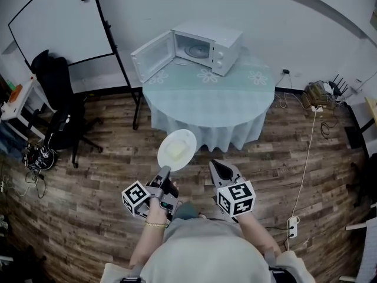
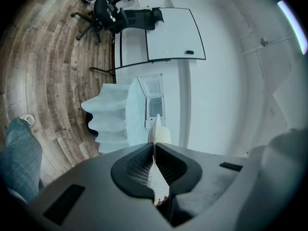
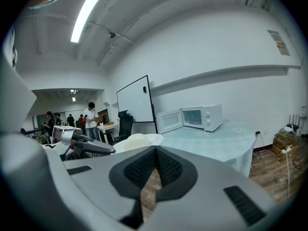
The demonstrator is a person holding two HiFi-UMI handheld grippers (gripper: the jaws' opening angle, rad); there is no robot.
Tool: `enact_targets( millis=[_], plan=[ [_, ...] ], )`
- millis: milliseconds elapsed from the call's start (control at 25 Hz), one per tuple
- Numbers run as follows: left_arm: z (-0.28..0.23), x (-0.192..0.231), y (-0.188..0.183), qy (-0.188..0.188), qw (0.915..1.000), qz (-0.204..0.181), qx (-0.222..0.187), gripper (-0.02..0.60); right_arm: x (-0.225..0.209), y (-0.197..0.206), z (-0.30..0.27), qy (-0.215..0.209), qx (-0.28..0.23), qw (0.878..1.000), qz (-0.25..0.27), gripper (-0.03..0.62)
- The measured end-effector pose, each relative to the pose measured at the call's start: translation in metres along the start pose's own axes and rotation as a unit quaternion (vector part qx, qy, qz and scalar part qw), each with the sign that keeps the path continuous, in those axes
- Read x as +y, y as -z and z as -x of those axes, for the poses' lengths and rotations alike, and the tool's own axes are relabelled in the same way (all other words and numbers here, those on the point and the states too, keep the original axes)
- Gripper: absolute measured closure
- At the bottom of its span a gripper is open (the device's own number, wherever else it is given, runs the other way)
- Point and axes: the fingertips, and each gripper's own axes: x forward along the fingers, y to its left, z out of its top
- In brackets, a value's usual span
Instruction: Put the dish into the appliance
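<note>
White and shallow, the dish (image 1: 177, 149) hangs in the air over the wooden floor (image 1: 88, 205), in front of the tabletop (image 1: 212, 96) and well apart from the microwave (image 1: 207, 45). A pale, yellowish lump of food (image 1: 175, 151) lies on it; what the food is cannot be made out. The left hand-held gripper (image 1: 166, 171) has its jaws closed on the near rim of the dish, and in its own view the rim runs as a thin edge-on line between the ribbed pads. The right hand-held gripper (image 1: 215, 165) is just beside the dish, not touching it, with its jaws closed together and nothing between them.

The microwave stands at the far side of the tabletop with its door (image 1: 152, 56) swung wide to the left. Its cavity shows only a round glass turntable (image 1: 194, 50), and the back corners are too dim to read.

Only the forearms and shoulders of the person show at the bottom edge of the head view.

The tabletop is round, under a pale blue-green cloth with flower prints that falls in folds. A whiteboard (image 1: 59, 22) on a black stand and a black office chair (image 1: 56, 99) are to the left, and a power strip (image 1: 291, 226) with a long cable lies to the right. Several people (image 3: 89, 119) stand far off in the right gripper view.
</note>
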Motion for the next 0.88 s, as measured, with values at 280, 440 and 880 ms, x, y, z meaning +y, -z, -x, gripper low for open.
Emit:
enact_targets(
  millis=[280, 440, 880],
  plan=[
    [-0.017, 0.000, -0.004, -0.008, 1.0000, -0.003, 0.002, 0.555, -0.006, 0.001, -0.011, -0.008, 0.009, 1.000, -0.007, 0.588],
    [-0.036, 0.000, -0.012, -0.004, 1.0000, -0.003, 0.001, 0.555, -0.018, -0.003, -0.025, -0.007, 0.009, 1.000, -0.005, 0.588],
    [-0.118, -0.004, -0.053, 0.001, 0.9999, -0.007, 0.009, 0.555, -0.071, -0.024, -0.090, 0.006, 0.012, 1.000, -0.009, 0.588]
  ],
)
